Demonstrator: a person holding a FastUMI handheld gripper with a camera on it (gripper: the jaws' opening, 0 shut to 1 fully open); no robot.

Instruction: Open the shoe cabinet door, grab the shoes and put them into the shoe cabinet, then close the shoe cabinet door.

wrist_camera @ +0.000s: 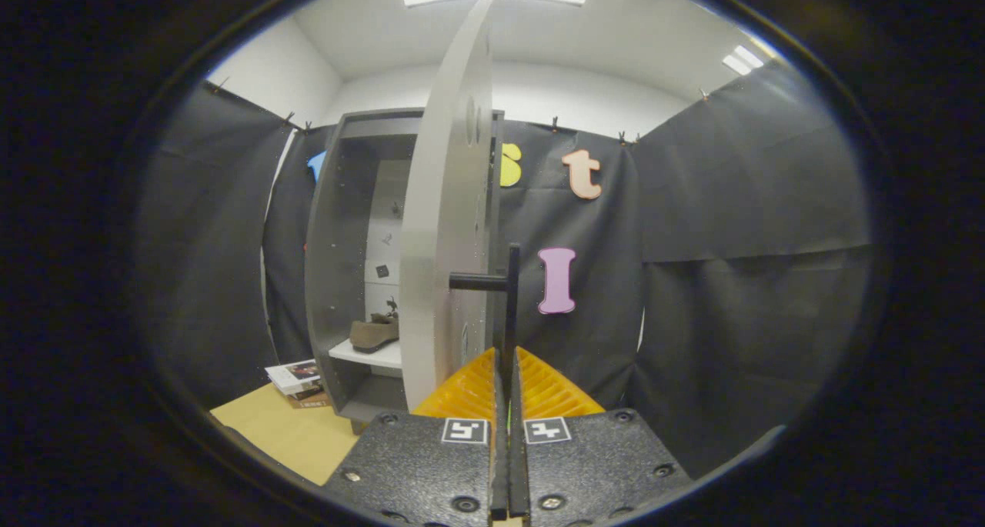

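A grey shoe cabinet (338, 265) stands ahead with its door (446, 227) swung open, edge-on toward me. A black bar handle (511, 304) sticks out from the door. My gripper (506, 361) is shut on the lower part of that handle, the bar pinched between both fingers. Inside the cabinet a brown shoe (375, 333) rests on a white shelf (369, 354), left of the door. The rest of the cabinet's inside is partly hidden by the door.
A small stack of books (296, 381) lies on the light wooden floor (285, 431) at the cabinet's left foot. Black cloth walls close in behind and to the right of the cabinet.
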